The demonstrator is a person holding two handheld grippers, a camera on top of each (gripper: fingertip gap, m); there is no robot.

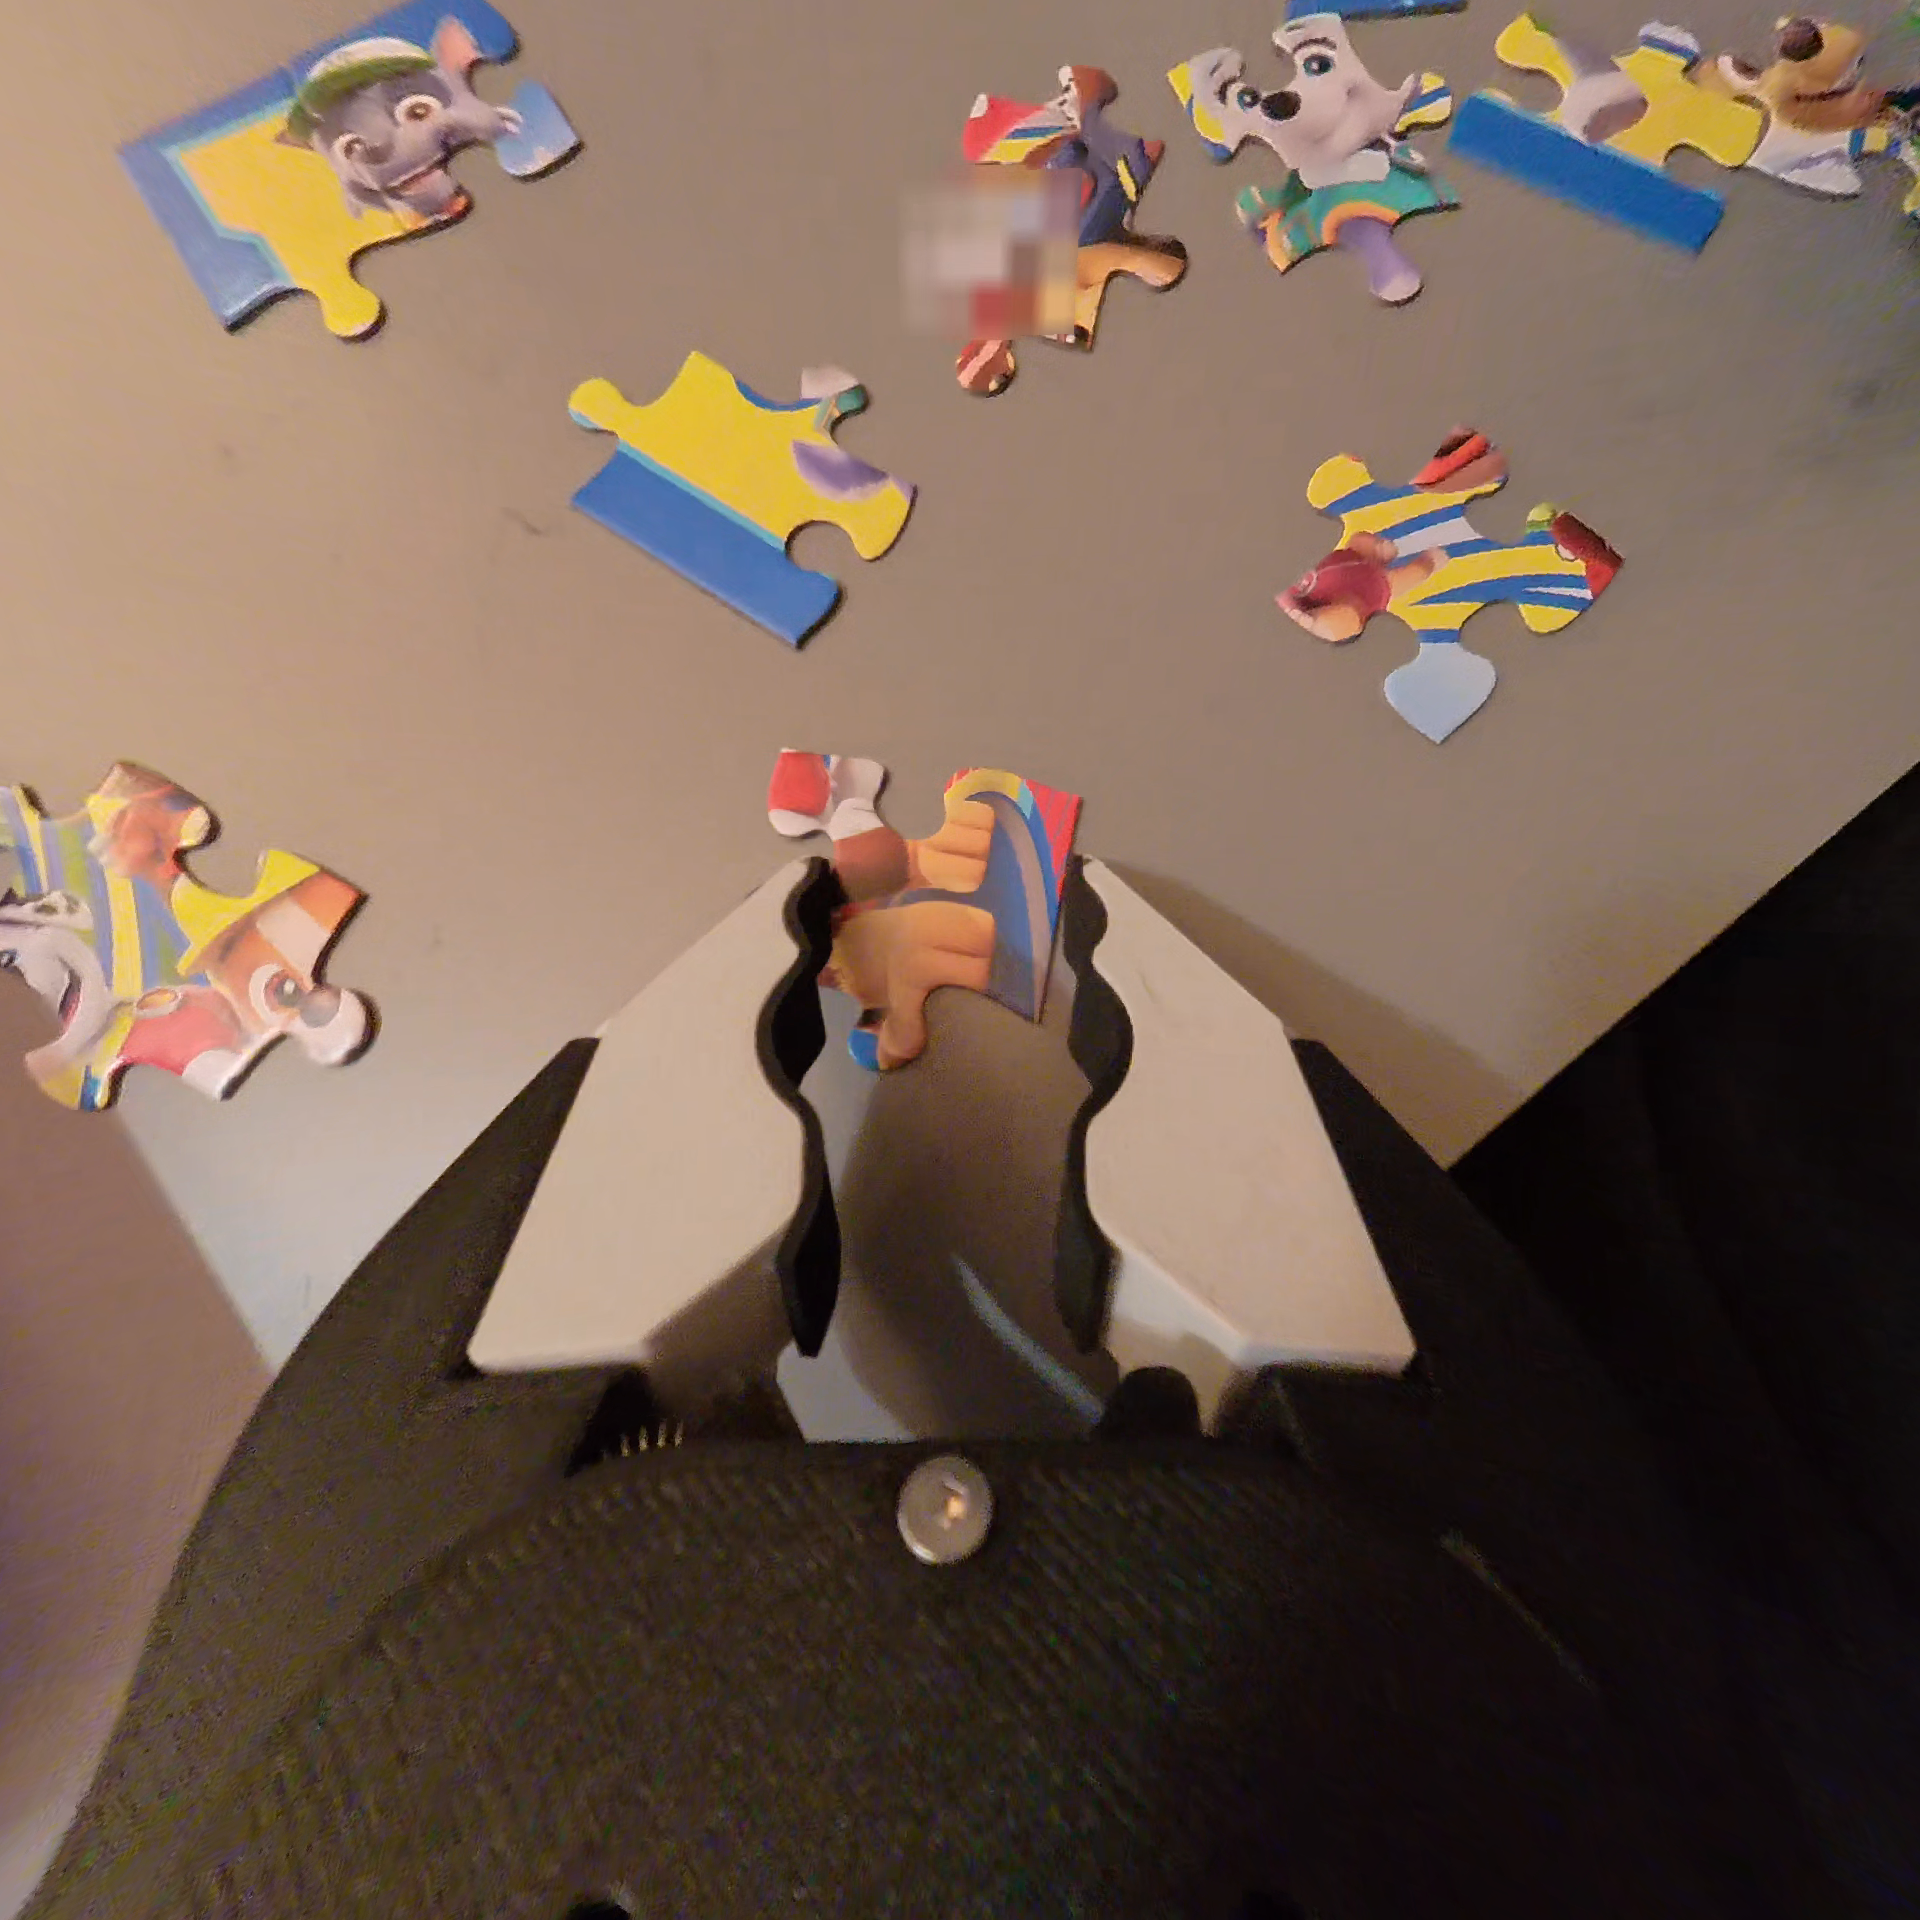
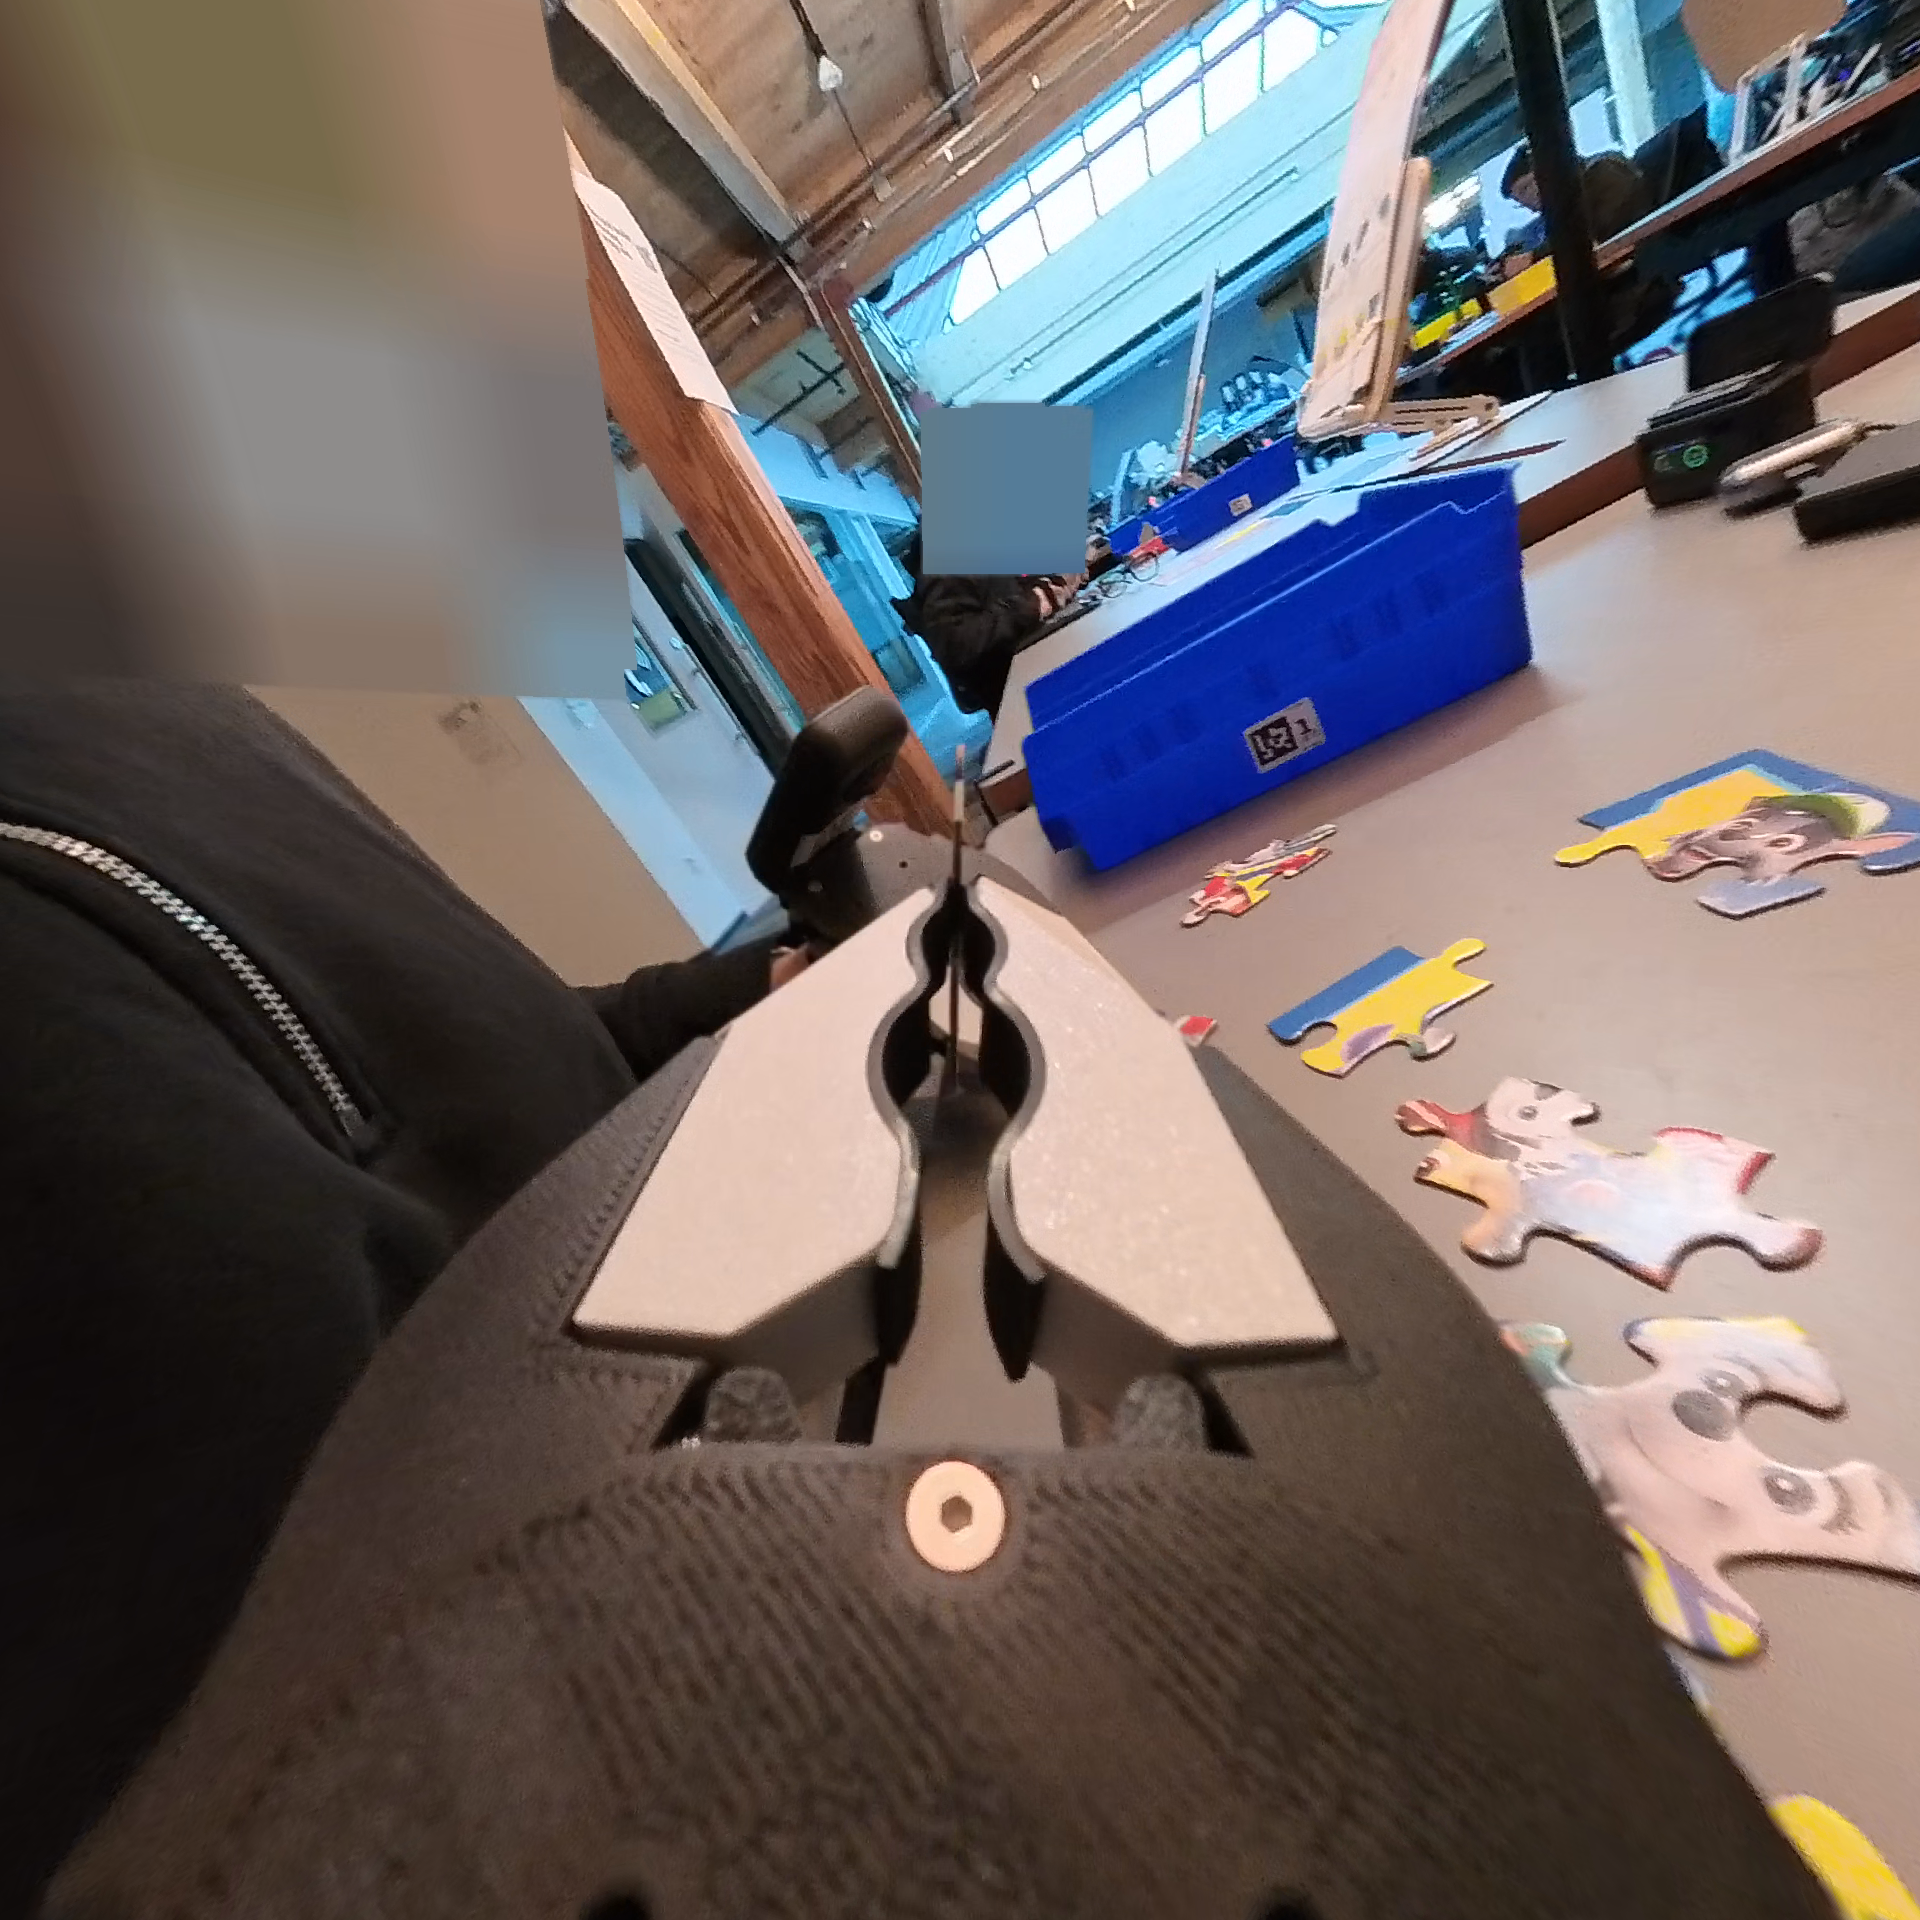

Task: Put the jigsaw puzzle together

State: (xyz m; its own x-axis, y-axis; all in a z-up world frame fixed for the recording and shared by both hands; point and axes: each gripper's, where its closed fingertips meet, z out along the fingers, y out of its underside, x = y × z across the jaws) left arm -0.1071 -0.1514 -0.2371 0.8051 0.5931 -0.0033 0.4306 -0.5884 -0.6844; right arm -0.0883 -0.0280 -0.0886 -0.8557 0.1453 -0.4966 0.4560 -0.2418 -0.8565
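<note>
The left gripper (image 1: pixel 940 883) stands released, its jaws apart around an orange-and-blue piece (image 1: pixel 940 914) that no pad plainly presses. The right gripper (image 2: pixel 958 904) is clenched on the same piece (image 2: pixel 956 831), seen edge-on as a thin sliver. On the grey table (image 1: pixel 468 675), every other piece lies loose and unjoined, a yellow-blue edge piece (image 1: pixel 727 499) farther left, a striped one (image 1: pixel 1444 571) farther right. A blue bin (image 2: pixel 1278 675) sits far back.

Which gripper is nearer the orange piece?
Left. The orange piece sits between left gripper's open fingers; right gripper, shut on a thin edge-on piece, isn't in that view.
</note>
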